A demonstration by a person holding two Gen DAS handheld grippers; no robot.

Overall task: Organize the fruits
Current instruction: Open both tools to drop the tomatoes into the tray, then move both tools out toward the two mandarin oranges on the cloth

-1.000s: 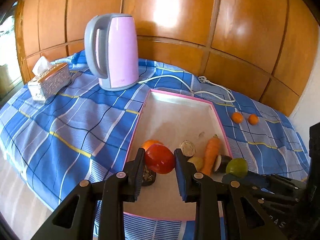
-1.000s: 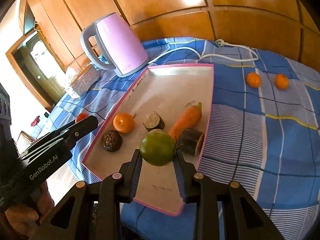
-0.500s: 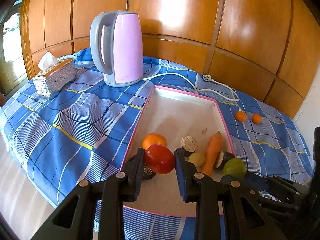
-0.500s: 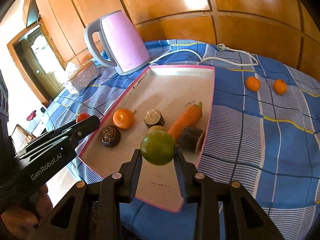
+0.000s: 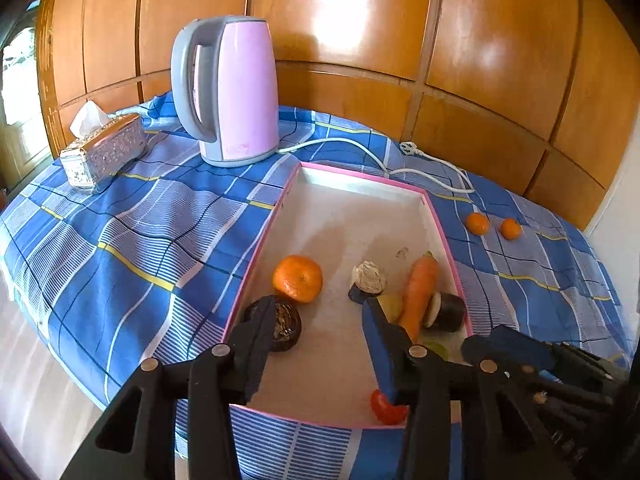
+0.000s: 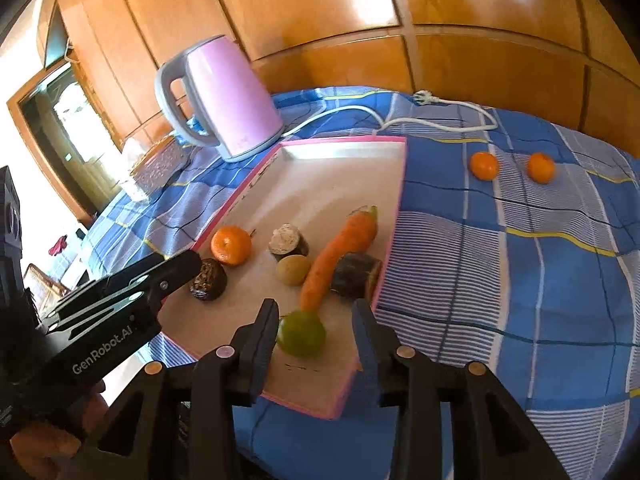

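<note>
Both fruits let go over the tray

Our left gripper (image 5: 316, 344) is opening with nothing between its jaws, the red fruit (image 5: 386, 408) low beside its right finger. Our right gripper (image 6: 314, 344) is opening too, the green fruit (image 6: 301, 333) loose against its left finger, over the near end of the pink tray (image 6: 394, 216).

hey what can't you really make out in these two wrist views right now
- Red fruit: left wrist view, mostly hidden behind the left gripper's opening finger; absent from the right view.
- Green fruit: clear between the right gripper's opening jaws; only a sliver in the left view.
- Tissue box: blurred in the right view.
- Dark item in the tray: too small to identify.
</note>
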